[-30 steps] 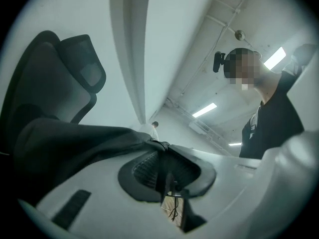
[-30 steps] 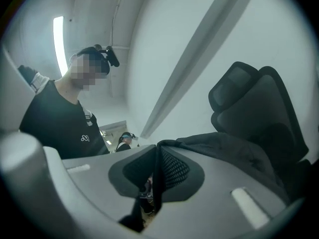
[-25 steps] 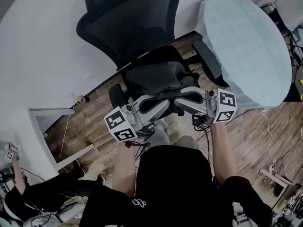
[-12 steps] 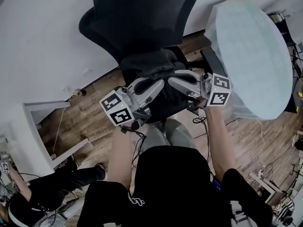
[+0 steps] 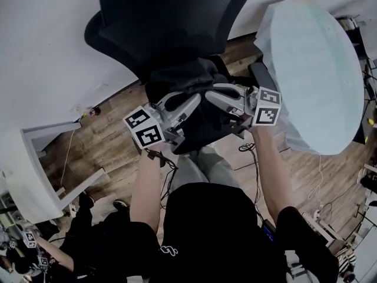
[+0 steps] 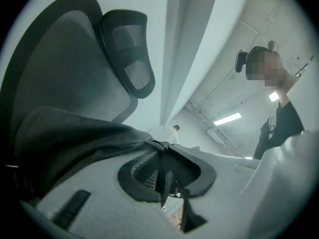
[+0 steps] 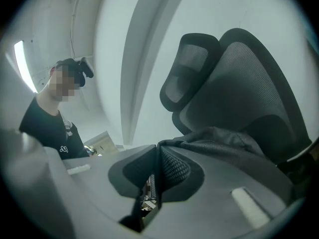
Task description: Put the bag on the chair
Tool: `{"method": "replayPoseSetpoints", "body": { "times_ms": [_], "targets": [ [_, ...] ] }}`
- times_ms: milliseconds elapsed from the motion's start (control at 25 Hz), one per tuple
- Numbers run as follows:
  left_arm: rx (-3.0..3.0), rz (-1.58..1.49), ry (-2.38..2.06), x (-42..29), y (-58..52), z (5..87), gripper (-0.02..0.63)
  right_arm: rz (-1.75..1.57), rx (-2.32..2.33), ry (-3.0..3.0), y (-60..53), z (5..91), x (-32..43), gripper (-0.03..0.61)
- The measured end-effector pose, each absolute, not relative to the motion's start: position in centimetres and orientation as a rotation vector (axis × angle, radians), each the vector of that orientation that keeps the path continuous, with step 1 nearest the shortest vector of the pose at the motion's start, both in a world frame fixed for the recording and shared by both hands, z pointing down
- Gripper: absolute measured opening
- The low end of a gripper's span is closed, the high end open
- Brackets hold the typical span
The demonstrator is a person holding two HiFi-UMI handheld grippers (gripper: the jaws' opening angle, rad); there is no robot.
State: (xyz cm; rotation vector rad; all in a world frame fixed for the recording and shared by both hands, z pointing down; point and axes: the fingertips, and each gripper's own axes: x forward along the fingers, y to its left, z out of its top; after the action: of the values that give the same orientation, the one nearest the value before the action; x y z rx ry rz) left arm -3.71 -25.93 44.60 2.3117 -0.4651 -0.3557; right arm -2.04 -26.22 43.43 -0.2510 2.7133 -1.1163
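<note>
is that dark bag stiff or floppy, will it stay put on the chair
Probably floppy: the bag drapes and creases from where the left gripper and right gripper pinch it. Likely soft fabric, so it should slump on the chair rather than roll.

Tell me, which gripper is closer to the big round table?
Right. The right gripper is just beside the round table, pinching the dark bag. The left gripper pinches the bag too, but on its far side from the table.

The person wears a black short-sleeved T-shirt (image 5: pixel 206 229) with a small white logo (image 5: pixel 169 251). The grey left gripper (image 5: pixel 194 101) and grey right gripper (image 5: pixel 211 93) each carry a white cube (image 5: pixel 145 135) with black square markers; thin black cables (image 5: pixel 168 164) run from them.
</note>
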Motion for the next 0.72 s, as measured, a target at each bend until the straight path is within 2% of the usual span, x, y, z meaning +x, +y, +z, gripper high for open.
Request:
{"method": "replayPoseSetpoints", "body": {
  "times_ms": [280,440,720],
  "targets": [
    [2.226,-0.299,-0.535,-3.9,-30.3,49.5,0.052,-1.22,-0.326,2.757,-30.7,48.2,-2.3,0.044],
    [2.163,-0.363,-0.552,-3.5,-33.4,51.6,0.048,-1.247,-0.391,2.717,-33.9,50.3,-1.6,0.046],
    [2.003,-0.325,-0.733,-3.6,-38.9,55.9,0.057,-1.201,-0.817,2.77,-39.0,54.7,-1.4,0.052]
  ]
}}
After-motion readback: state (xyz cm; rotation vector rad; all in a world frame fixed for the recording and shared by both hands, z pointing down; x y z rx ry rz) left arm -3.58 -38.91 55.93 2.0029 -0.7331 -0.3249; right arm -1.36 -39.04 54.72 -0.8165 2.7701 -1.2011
